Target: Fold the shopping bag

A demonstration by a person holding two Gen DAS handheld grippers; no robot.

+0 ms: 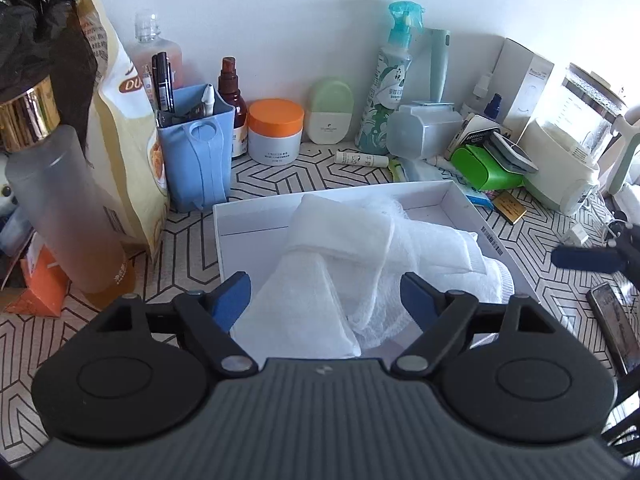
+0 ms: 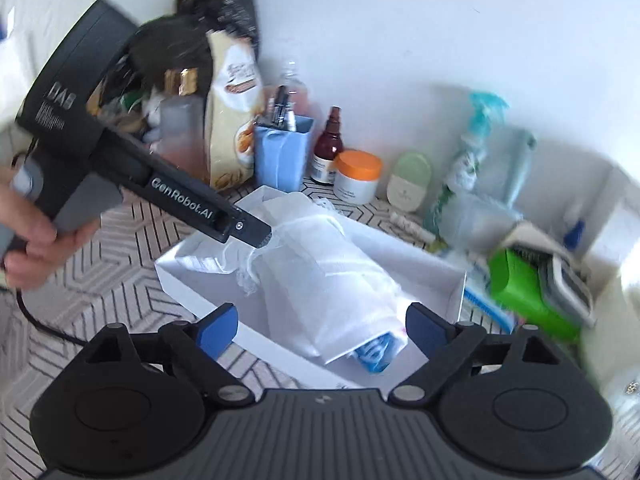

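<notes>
A white mesh shopping bag [image 1: 340, 264] lies folded into a bundle inside a shallow white box [image 1: 248, 216]. My left gripper [image 1: 326, 296] is open, its blue fingertips on either side of the bundle's near end, just above it. In the right wrist view the same bag [image 2: 320, 272] lies in the box [image 2: 188, 256], with a blue item showing at its near end. My right gripper [image 2: 322, 330] is open above the box's near edge. The left gripper's body [image 2: 188, 196] reaches in from the left, its tip at the bag's far end.
The patterned tabletop [image 1: 120, 328] is crowded. A blue holder [image 1: 196, 152], an orange-lidded jar [image 1: 275, 132], a spray bottle [image 1: 388, 92] and a green case [image 1: 486, 166] stand behind the box. A frosted bottle [image 1: 60, 204] and snack bag [image 1: 124, 140] stand left. A phone [image 1: 616, 328] lies right.
</notes>
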